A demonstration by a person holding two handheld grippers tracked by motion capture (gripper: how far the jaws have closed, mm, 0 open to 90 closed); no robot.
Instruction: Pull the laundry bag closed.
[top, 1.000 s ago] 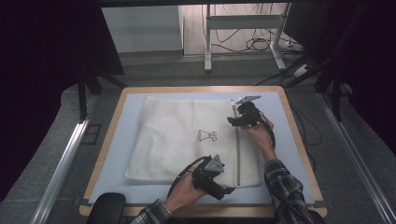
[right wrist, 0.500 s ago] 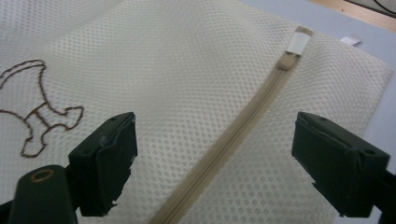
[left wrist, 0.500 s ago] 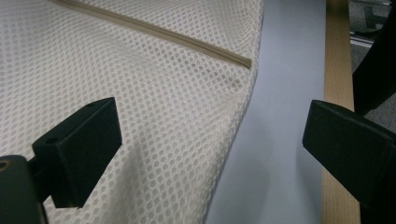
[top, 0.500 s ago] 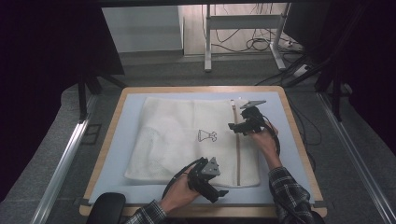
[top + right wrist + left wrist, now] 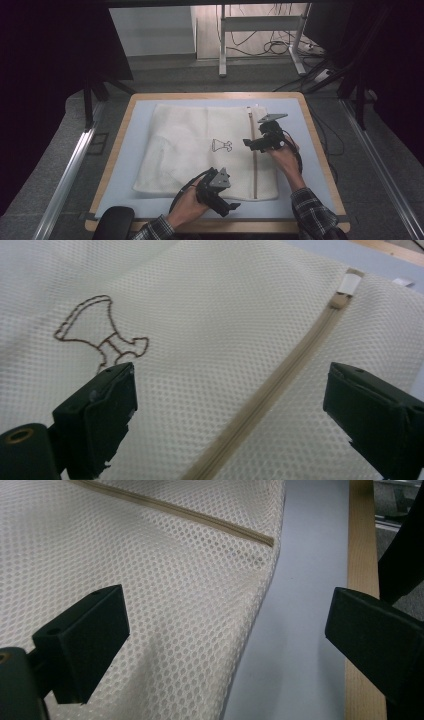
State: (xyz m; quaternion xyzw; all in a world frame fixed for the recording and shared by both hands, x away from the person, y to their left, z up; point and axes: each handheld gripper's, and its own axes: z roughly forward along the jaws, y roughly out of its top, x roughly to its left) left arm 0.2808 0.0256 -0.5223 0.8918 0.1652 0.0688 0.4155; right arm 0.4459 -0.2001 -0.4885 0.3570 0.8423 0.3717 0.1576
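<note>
A cream mesh bag (image 5: 190, 150) lies flat on the light-blue mat (image 5: 125, 165), with a beige zipper (image 5: 255, 170) running along its right side and a brown stitched motif (image 5: 221, 145) at its middle. My left gripper (image 5: 229, 207) is open at the bag's front edge. In the left gripper view its jaws straddle the bag's corner (image 5: 255, 580), near the zipper's end (image 5: 200, 517). My right gripper (image 5: 252, 143) hangs open over the zipper's middle. The right gripper view shows the zipper (image 5: 285, 375) between the jaws and its pull (image 5: 347, 287) at the far end.
The mat sits in a wooden-rimmed table (image 5: 315, 130), whose rim (image 5: 361, 540) is close beyond my left gripper. A dark rounded object (image 5: 112, 222) rests at the front left corner. Desk legs and cables (image 5: 270, 47) lie on the floor behind.
My right gripper has come down the zipper from the bag's far end toward the person. My left gripper has shifted slightly left at the front edge.
</note>
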